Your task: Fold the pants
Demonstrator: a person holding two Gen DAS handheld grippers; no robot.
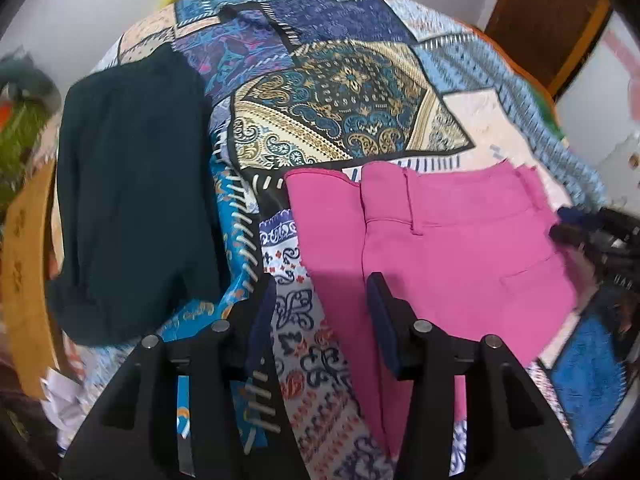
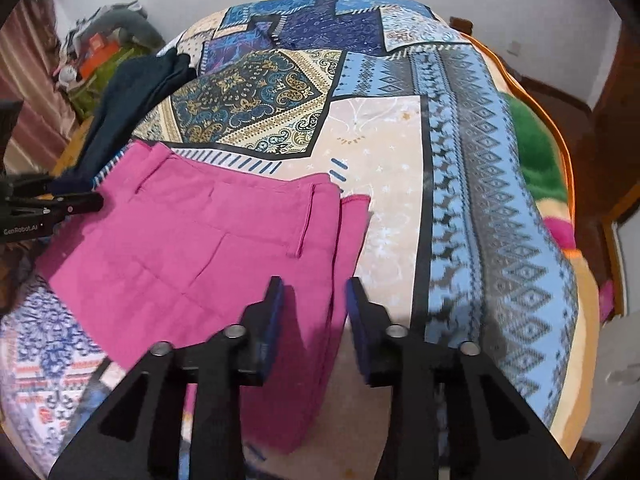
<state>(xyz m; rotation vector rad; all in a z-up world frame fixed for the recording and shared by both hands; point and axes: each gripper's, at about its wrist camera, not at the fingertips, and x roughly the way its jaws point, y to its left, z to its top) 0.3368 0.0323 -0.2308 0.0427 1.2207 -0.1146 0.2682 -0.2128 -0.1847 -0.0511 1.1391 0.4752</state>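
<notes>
The pink pants lie folded on the patterned bedspread, waistband toward the far side. They also show in the right wrist view. My left gripper is open and empty, hovering over the pants' left edge. My right gripper is open and empty, above the pants' right edge. The right gripper shows at the right edge of the left wrist view. The left gripper shows at the left edge of the right wrist view.
A dark teal garment lies on the left of the bed. It also shows in the right wrist view. A wooden bed frame borders the left side. A green and orange blanket hangs at the right edge.
</notes>
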